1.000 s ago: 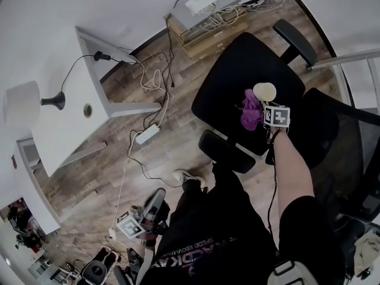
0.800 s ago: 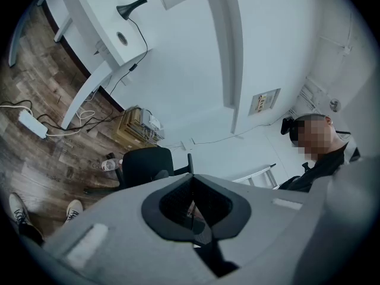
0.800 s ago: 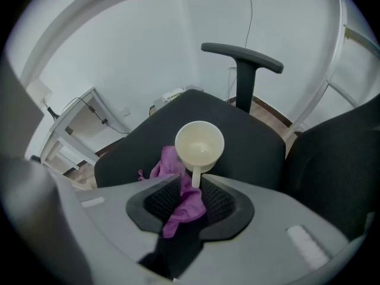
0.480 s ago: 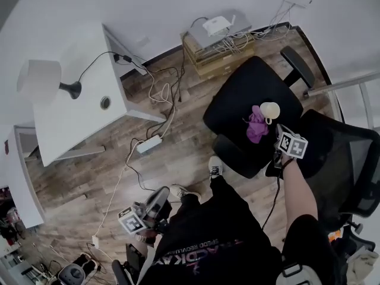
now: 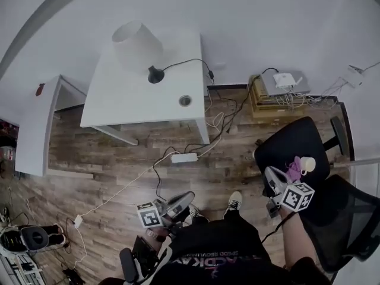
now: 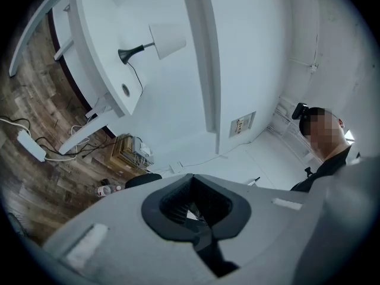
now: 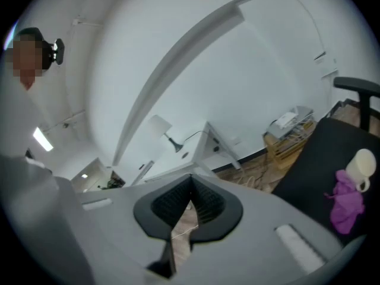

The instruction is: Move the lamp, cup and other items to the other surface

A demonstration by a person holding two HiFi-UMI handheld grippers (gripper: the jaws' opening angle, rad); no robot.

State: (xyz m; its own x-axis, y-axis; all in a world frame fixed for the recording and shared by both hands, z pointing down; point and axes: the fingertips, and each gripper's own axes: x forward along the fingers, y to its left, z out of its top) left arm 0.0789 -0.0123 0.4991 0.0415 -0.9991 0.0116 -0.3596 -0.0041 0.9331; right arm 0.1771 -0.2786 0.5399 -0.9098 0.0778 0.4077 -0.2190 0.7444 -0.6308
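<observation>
Right claw (image 5: 269, 175) is pressed together with nothing in it, held over the near left edge of a black office chair (image 5: 284, 149) and aimed across the floor toward the white desk (image 5: 119, 103). Left claw (image 5: 187, 197) is also pressed together and empty, low beside the person's dark clothing, over the wood floor (image 5: 107, 171). On the chair seat, a cream cup (image 5: 307, 164) sits touching a crumpled purple cloth (image 5: 293, 170), both just beside the right claw; the cup is too small to tell which way its handle faces. The lamp (image 5: 138, 45) stands on the desk near its back edge, upright on a small dark round base with a white shade above; from the head view the shade leans up and left of the base, so its long axis runs from base to shade. The lamp's black cord (image 5: 189, 61) trails off the desk's right side. Between chair and desk lies open floor crossed by loose cables and a white power block (image 5: 184, 157), with the desk's legs behind it. A wooden crate (image 5: 278, 100) topped with a white box and wires sits against the wall, between the desk and the chair. A second white surface (image 5: 34, 129) stands to the desk's left.
</observation>
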